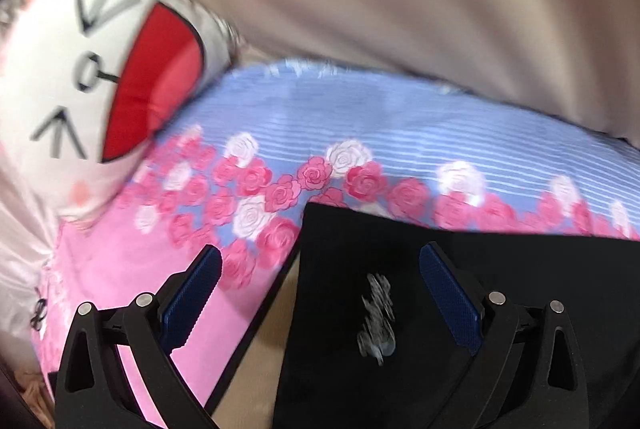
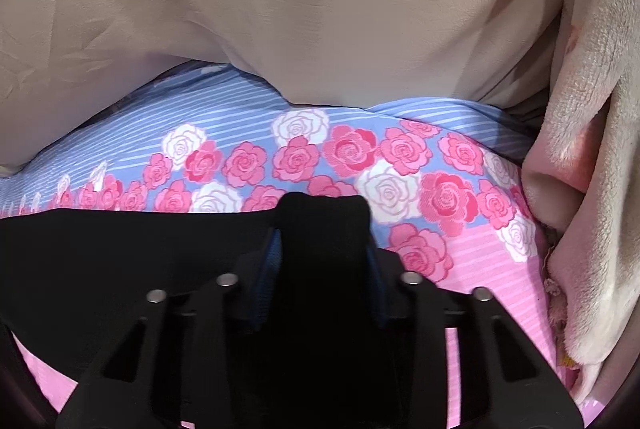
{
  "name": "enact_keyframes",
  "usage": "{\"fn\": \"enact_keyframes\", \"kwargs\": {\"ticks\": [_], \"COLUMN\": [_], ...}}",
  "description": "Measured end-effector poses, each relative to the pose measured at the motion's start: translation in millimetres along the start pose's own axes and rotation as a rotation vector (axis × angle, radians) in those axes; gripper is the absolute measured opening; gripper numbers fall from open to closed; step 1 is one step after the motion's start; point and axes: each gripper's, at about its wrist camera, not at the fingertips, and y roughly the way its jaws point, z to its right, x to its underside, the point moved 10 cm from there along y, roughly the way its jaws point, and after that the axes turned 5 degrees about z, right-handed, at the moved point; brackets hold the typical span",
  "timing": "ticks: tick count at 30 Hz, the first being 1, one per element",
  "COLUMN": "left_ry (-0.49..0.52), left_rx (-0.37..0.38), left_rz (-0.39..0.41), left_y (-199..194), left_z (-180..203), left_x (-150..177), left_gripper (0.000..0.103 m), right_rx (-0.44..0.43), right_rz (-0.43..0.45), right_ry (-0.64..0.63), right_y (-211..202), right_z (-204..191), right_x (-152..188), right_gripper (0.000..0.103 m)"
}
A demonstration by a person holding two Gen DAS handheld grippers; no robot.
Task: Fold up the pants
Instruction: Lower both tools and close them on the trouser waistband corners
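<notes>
The black pants [image 1: 500, 289] lie on a bed sheet printed with roses, with a small silver print on the cloth [image 1: 378, 321]. In the left wrist view my left gripper [image 1: 320, 269] is open, its blue pads wide apart above the pants' left corner, holding nothing. In the right wrist view my right gripper [image 2: 324, 249] is shut on a bunched fold of the black pants [image 2: 324, 221], which rises between its pads; the rest of the pants [image 2: 120, 257] stretches left across the sheet.
A blue-striped and pink rose sheet [image 2: 344, 153] covers the bed. A beige quilt [image 2: 300, 9] lies behind. A white cartoon-face pillow [image 1: 100, 81] is at left. A fleece blanket [image 2: 592, 169] is bunched at the right.
</notes>
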Motion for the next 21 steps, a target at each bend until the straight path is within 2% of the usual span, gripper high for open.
{"fn": "enact_keyframes", "kwargs": {"ticks": [2, 3, 4, 5, 6, 7, 13, 17, 21], "left_ry": [-0.015, -0.040, -0.065, -0.063, -0.050, -0.047, -0.087, -0.111, -0.089], "left_rx": [0.046, 0.117, 0.136, 0.135, 0.130, 0.137, 0.238, 0.331, 0.392], "left_rz": [-0.038, -0.045, -0.030, -0.027, -0.032, -0.025, 0.113, 0.205, 0.288], "left_y": [18, 21, 19, 17, 15, 11, -57, -120, -192], "left_z": [3, 9, 10, 11, 11, 12, 3, -5, -19], "left_x": [1, 1, -3, -5, -6, -7, -22, -22, -2], "left_gripper": [0.067, 0.049, 0.030, 0.018, 0.019, 0.006, 0.004, 0.004, 0.004], "right_rx": [0.014, 0.021, 0.021, 0.021, 0.021, 0.013, -0.023, -0.075, -0.088], "right_rz": [0.003, 0.004, 0.001, 0.001, 0.007, 0.011, 0.108, 0.229, 0.310], "right_ry": [-0.001, 0.004, 0.015, 0.021, 0.023, 0.031, 0.050, 0.015, -0.064], "right_y": [0, 1, 0, -1, 6, 4, -41, -107, -169], "right_z": [-4, -6, -7, -8, -8, -10, -17, -27, -32], "right_x": [-1, -2, -2, -3, -9, -11, -27, -35, -21], "right_gripper": [0.026, 0.026, 0.025, 0.023, 0.019, 0.017, 0.013, 0.013, 0.013]}}
